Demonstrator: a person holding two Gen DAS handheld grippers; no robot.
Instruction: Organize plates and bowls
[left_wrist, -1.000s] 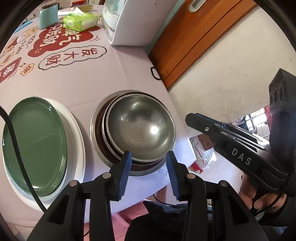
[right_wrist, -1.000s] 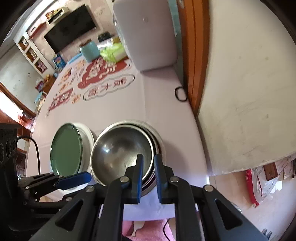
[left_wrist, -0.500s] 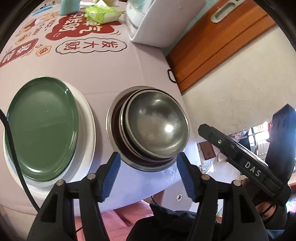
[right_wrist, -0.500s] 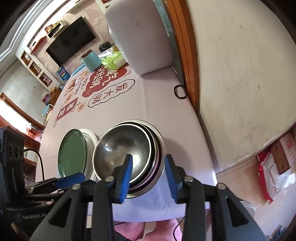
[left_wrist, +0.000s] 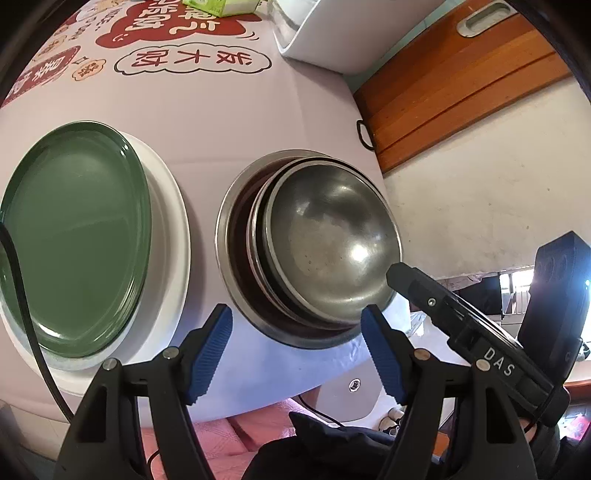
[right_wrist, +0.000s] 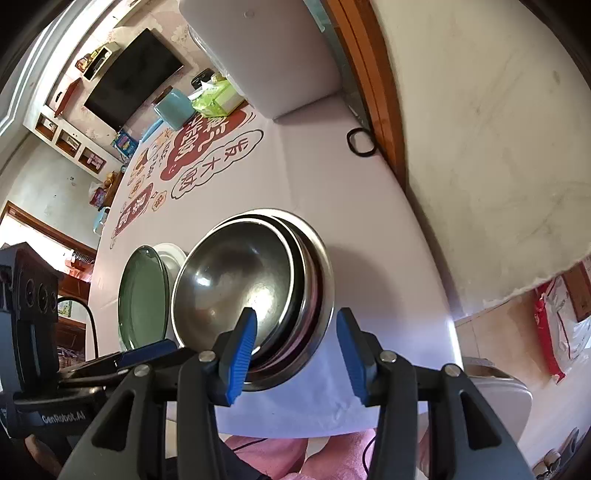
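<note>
Left gripper (left_wrist: 297, 349) spread wide, blue pads empty, hovering over the near table edge between the two stacks. Right gripper (right_wrist: 297, 349) also wide and empty, fingers straddling the near rim of the steel bowl stack (right_wrist: 255, 291) without touching.

Bowl stack (left_wrist: 325, 247) sits near the table's near-right edge: several steel bowls nested, innermost shifted right inside the outer rim. Green plate (left_wrist: 74, 236) on top of a white plate (left_wrist: 170, 236), just left of the bowls, small gap between the stacks.

Left wrist view only: right gripper's black body with "DAS" lettering crossing lower right, fingertip overlapping the bowl stack's right rim; green plate nearly face-on.

Right wrist view only: green plate (right_wrist: 142, 295) seen edge-on, far room with TV (right_wrist: 133, 74), teal box (right_wrist: 173, 109), green tissue pack (right_wrist: 218, 98), left gripper's body at lower left.

Both views: white appliance (right_wrist: 266, 55) at the far side, black loop (right_wrist: 360, 144) on the pink tablecloth (right_wrist: 332, 177) by the wooden door.
</note>
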